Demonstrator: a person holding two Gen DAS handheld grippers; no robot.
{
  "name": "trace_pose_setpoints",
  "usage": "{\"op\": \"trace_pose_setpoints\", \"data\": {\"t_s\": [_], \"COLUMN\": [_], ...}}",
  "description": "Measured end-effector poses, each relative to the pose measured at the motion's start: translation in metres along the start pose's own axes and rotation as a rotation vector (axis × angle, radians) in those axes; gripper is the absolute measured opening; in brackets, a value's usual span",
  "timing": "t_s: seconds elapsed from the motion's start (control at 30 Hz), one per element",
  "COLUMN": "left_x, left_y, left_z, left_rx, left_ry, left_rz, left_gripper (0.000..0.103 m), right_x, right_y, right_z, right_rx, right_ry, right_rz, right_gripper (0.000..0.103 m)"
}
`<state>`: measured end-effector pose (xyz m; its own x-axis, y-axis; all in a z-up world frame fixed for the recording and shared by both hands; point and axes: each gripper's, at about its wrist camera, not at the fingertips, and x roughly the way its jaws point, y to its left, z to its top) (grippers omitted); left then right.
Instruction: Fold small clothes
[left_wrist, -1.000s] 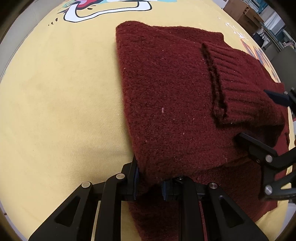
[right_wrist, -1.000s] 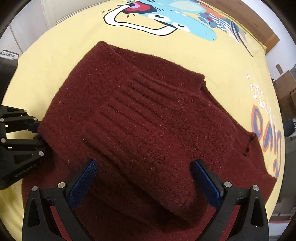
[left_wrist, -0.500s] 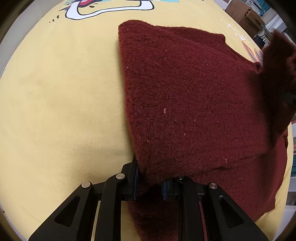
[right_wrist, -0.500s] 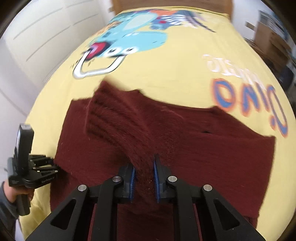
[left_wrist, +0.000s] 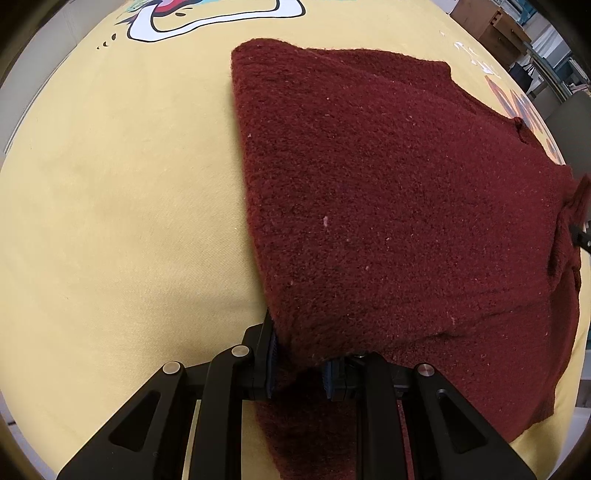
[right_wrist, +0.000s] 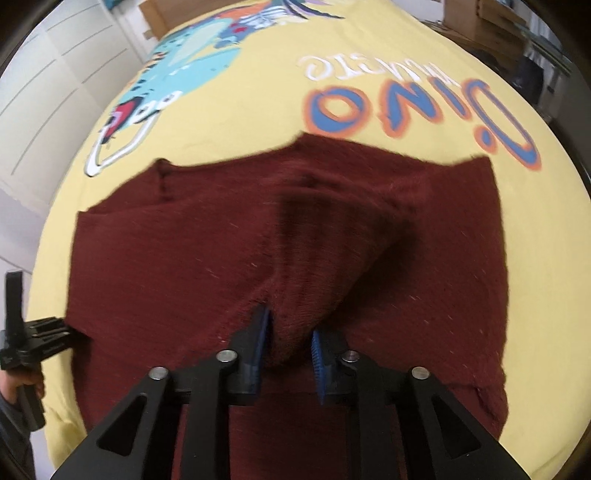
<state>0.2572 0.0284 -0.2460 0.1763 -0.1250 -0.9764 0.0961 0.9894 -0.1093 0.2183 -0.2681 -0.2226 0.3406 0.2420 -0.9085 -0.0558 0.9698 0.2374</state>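
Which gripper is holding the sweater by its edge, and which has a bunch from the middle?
The left gripper clamps the dark red sweater at its side edge. The right gripper holds a raised bunch pulled up from the middle.

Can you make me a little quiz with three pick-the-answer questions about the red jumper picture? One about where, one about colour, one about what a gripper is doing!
1. Where does the sweater lie?
A. On a yellow cloth with a cartoon print
B. In a basket
C. On a wooden floor

2. What colour is the sweater?
A. Blue
B. Dark red
C. Green

3. What is the left gripper doing?
A. Standing wide open over bare cloth
B. Holding a book
C. Pinching the sweater's edge

Answers:
1 A, the yellow cloth shows all around the sweater.
2 B, the knit is dark red in both views.
3 C, red knit sits pressed between its pads.
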Motion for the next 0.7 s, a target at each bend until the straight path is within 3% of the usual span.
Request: {"op": "trace_pose_setpoints", "data": {"t_s": [0.03,0.1,0.13,0.37,0.5,0.7], "left_x": [0.000,0.000,0.000,0.002,0.001,0.001], "left_y": [0.000,0.001,0.000,-0.004,-0.005,-0.006], "left_z": [0.000,0.000,0.000,0.003,0.003,0.004], "left_rx": [0.000,0.000,0.001,0.014,0.012,0.012], "left_ry": [-0.001,-0.001,-0.001,-0.001,-0.004,-0.005], "left_rz": [0.000,0.000,0.000,0.015,0.015,0.017], "left_gripper": [0.017,0.017,0.017,0.017,0.017,0.017], "right_x": [0.001,-0.001,-0.004,-0.039,-0.047,0.001], "right_y": [-0.004,-0.011,-0.016,-0.039,-0.047,-0.052], "right_z": [-0.003,-0.007,-0.009,0.001,0.023,0.033], "right_rx": [0.003,0.005,0.014,0.133,0.152,0.139], "right_ry": [0.008,0.015,0.017,-0.031,-0.053,0.093], "right_rz": [-0.022,-0.055,-0.065,-0.014,-0.053,-0.108], "right_gripper": [0.038,0.058,0.060,0.073,0.079,0.079]}}
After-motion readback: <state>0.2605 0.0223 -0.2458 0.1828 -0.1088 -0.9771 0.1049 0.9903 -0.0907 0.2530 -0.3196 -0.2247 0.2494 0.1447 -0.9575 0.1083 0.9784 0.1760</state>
